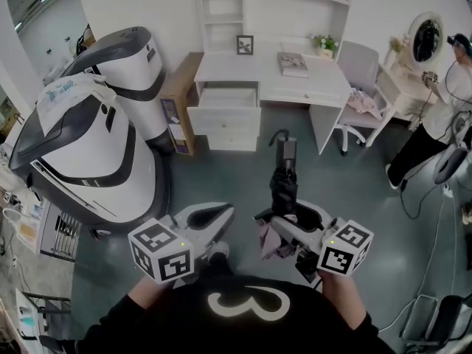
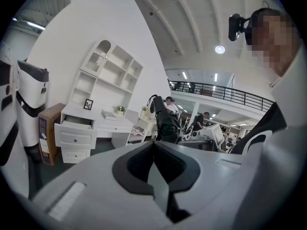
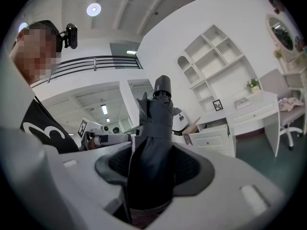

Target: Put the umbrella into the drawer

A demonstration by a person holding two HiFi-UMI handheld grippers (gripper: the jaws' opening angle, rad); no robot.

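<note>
A folded dark umbrella (image 1: 283, 185) sticks forward out of my right gripper (image 1: 285, 217), which is shut on its lower part; its handle cap points toward the desk. In the right gripper view the umbrella (image 3: 154, 143) fills the gap between the black pads. My left gripper (image 1: 220, 214) is beside it to the left, jaws together and empty; in the left gripper view (image 2: 154, 150) the pads meet along a thin seam. Ahead, the white desk (image 1: 310, 87) has its top left drawer (image 1: 227, 100) pulled open, and the drawer (image 2: 73, 127) also shows from the left gripper.
Two large white-and-grey pod machines (image 1: 88, 153) stand at the left, with a cardboard box (image 1: 177, 98) beside the desk. A chair (image 1: 360, 87) is at the desk's right. A person (image 1: 442, 116) stands by a vanity mirror (image 1: 426, 39). Cables lie on the floor at right.
</note>
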